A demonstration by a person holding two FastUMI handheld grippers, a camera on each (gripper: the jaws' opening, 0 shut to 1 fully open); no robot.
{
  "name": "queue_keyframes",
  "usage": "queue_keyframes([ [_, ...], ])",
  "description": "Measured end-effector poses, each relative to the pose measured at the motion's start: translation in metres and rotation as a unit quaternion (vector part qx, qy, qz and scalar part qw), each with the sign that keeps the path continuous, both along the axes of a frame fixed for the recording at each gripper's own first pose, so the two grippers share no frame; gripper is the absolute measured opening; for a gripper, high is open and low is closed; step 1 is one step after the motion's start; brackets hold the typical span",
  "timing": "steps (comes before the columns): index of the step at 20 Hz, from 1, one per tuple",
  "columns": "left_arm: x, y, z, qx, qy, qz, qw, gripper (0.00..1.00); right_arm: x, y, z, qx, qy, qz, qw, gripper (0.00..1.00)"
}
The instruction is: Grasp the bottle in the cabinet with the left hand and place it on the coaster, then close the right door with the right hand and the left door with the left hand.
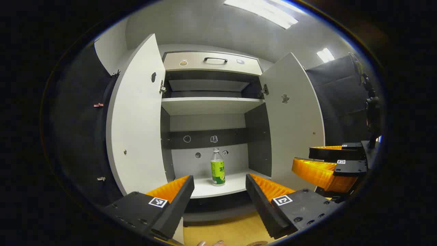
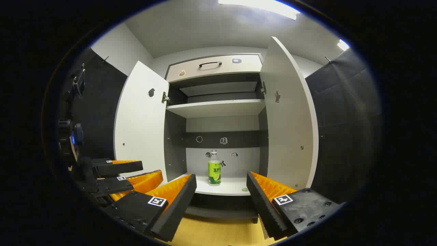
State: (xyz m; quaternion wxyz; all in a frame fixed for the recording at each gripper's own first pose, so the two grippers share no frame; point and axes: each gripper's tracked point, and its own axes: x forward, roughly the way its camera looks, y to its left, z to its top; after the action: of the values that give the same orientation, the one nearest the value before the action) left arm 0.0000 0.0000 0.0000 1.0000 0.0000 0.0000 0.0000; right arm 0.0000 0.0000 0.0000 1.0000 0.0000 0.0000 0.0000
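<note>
cabinet: white, both doors swung wide open, stands on the tabletop straight ahead of both cameras
bottle: clear with a green label and white cap, upright on the cabinet's bottom shelf, near the middle, close to the back wall; touched by nothing; seen in right gripper view too
left door: open, swung out toward the camera side
right door: open, likewise swung out
left gripper: jaws spread wide, nothing between them, held in front of the cabinet, well short of the bottle; bottle framed in the gap between the fingers
right gripper: jaws spread wide, empty, also in front of the cabinet and apart from the bottle; in left gripper view it sits off to the right, beside the right door
drawer: top of cabinet, shut, dark handle
upper shelf: bare
tabletop: light wood, below the cabinet's front edge
coaster: sliver at bottom edge of left gripper view, too cropped to be sure
</note>
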Motion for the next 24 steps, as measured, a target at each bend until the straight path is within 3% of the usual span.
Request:
queue_keyframes([
  [17, -0.005, 0.012, -0.012, -0.001, 0.014, -0.004, 1.0, 0.96, -0.005, 0.019, -0.009, 0.001, 0.01, -0.001, 1.0, 0.98],
  [22, 0.016, 0.015, -0.021, -0.003, 0.022, -0.013, 1.0, 0.99, -0.001, 0.016, -0.014, -0.021, 0.013, -0.005, 1.0, 0.98],
  [24, 0.034, 0.015, -0.021, -0.003, 0.02, -0.014, 1.0, 0.96, 0.011, 0.008, -0.017, -0.02, 0.015, -0.003, 1.0, 0.98],
])
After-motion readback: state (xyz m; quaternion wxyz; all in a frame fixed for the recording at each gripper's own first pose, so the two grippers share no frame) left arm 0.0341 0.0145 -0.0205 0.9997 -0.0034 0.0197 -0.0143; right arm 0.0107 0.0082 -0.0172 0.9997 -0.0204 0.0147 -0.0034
